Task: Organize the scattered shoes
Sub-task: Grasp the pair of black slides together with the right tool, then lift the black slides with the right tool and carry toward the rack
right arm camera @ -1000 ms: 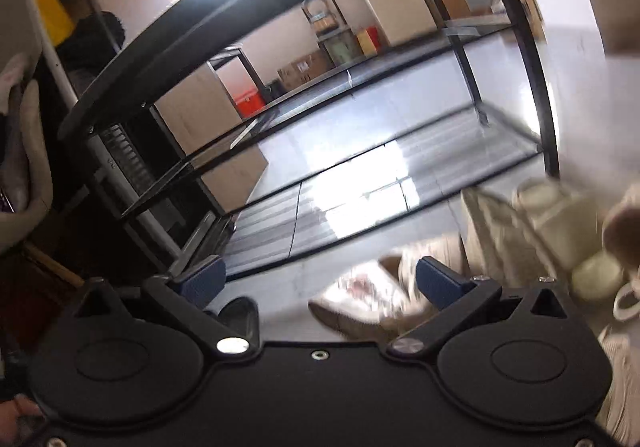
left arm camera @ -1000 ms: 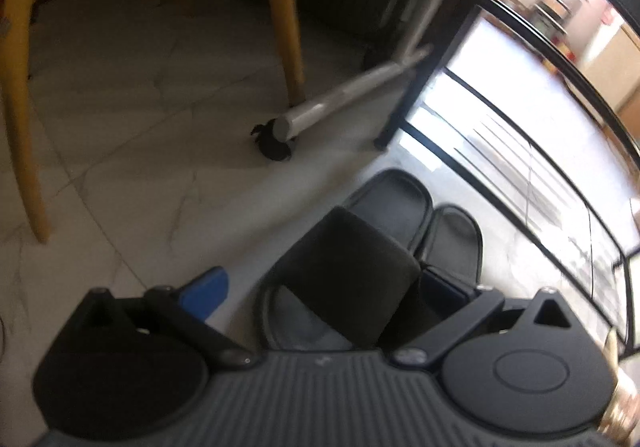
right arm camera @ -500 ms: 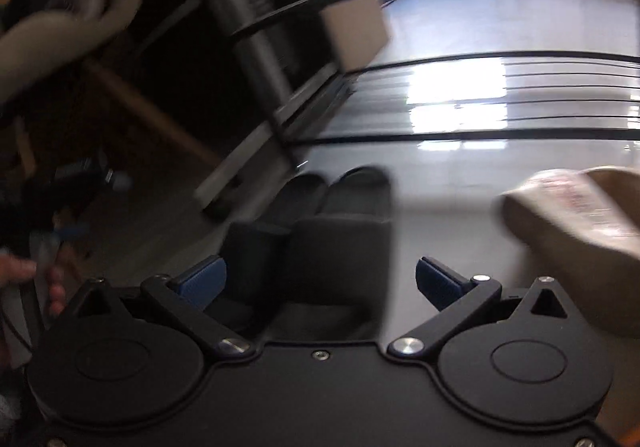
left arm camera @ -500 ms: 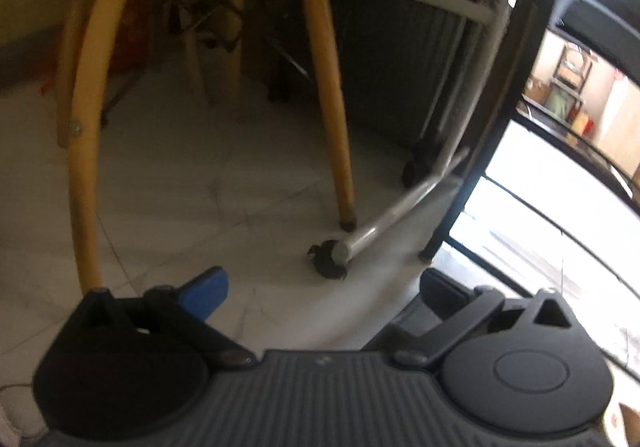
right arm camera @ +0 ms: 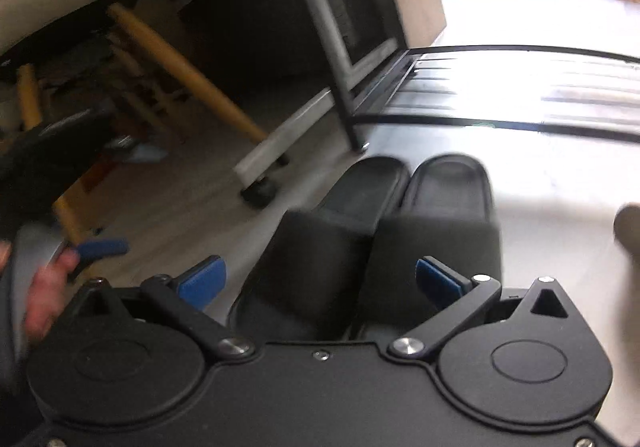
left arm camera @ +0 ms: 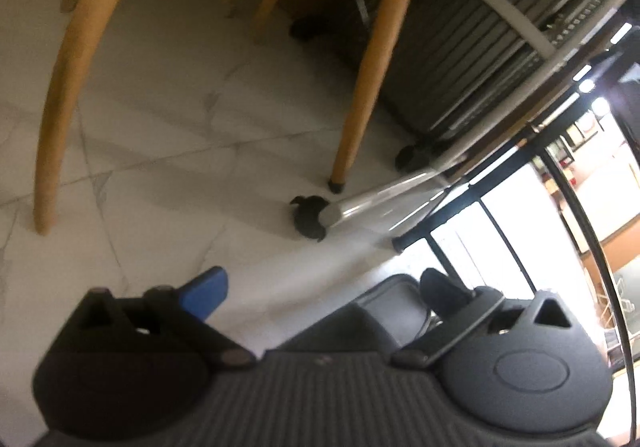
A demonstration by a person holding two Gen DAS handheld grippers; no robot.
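The two black slide sandals (right arm camera: pixel 384 231) lie side by side, touching, on the pale floor just in front of a black metal rack (right arm camera: pixel 480 51). The right gripper (right arm camera: pixel 318 279) hovers close above their straps, blue pads spread wide, holding nothing. The left gripper (left arm camera: pixel 324 287), equally spread and empty, sits beside the left-hand slide (left arm camera: pixel 384 311). If the pair is going onto the rack, pinch one strap squarely across its width, since a shallow bite on the soft band would likely slip. A tan shoe (right arm camera: pixel 628 223) waits at the right edge.
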